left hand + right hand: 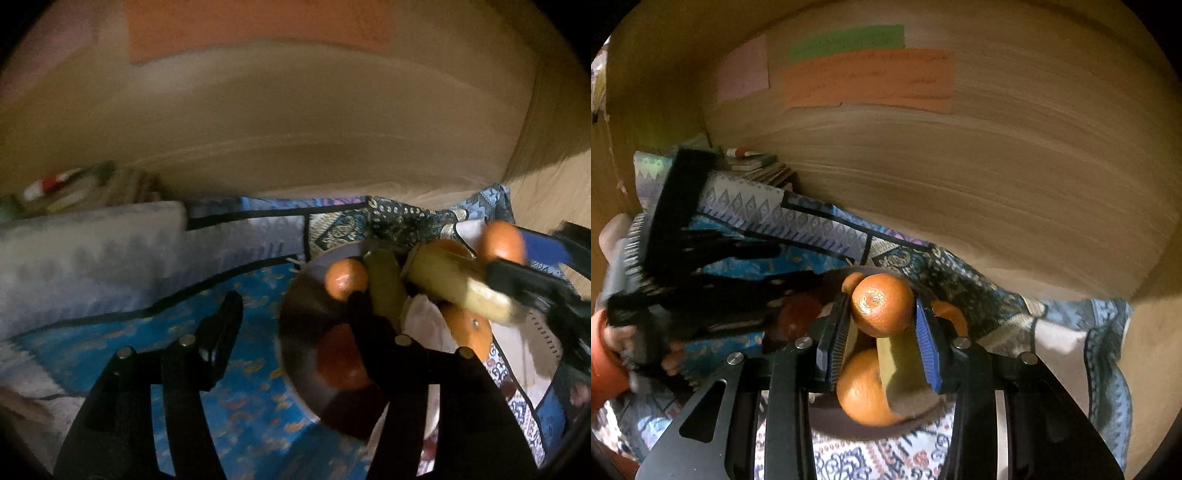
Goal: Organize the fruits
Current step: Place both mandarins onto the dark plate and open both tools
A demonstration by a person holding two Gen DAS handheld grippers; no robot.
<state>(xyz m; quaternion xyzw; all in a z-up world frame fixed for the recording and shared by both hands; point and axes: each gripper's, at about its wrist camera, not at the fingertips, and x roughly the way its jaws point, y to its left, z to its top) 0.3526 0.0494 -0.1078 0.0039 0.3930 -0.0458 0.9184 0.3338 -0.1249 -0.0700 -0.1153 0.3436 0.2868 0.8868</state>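
In the right wrist view the right gripper point(882, 317) pinches an orange point(882, 304) between its blue ribbed pads point(925, 343), lifted just above the bowl point(827, 417). Below it, nearer the camera, a second orange point(860, 387) lies in the bowl with a yellow-green fruit point(897, 360) leaning across it; which kind of fruit I cannot tell. A third orange point(951, 314) peeks out behind the right pad, and a darker reddish fruit point(799, 314) sits to the left.

In the left wrist view the left gripper point(291, 314) stands spread, with nothing between its fingers; its right finger point(364, 321) reaches over the bowl's rim point(295, 325), near a small orange point(345, 278) and a green fruit point(386, 288).

From the right wrist view, a hand point(617, 339) with an orange sleeve grips the left tool at the left edge.

The bowl rests on a patterned cloth point(979, 295), blue and batik-like, spread over a wooden surface point(997, 206).

Farther left a stack of books point(761, 168) lies against the back panel; the titles are too small to read.

Farthest, paper notes are stuck to the panel: an orange note point(868, 79) bearing faint handwriting that is too blurred to read, a green note point(849, 40) above it, and a pink note point(742, 70) to the left.
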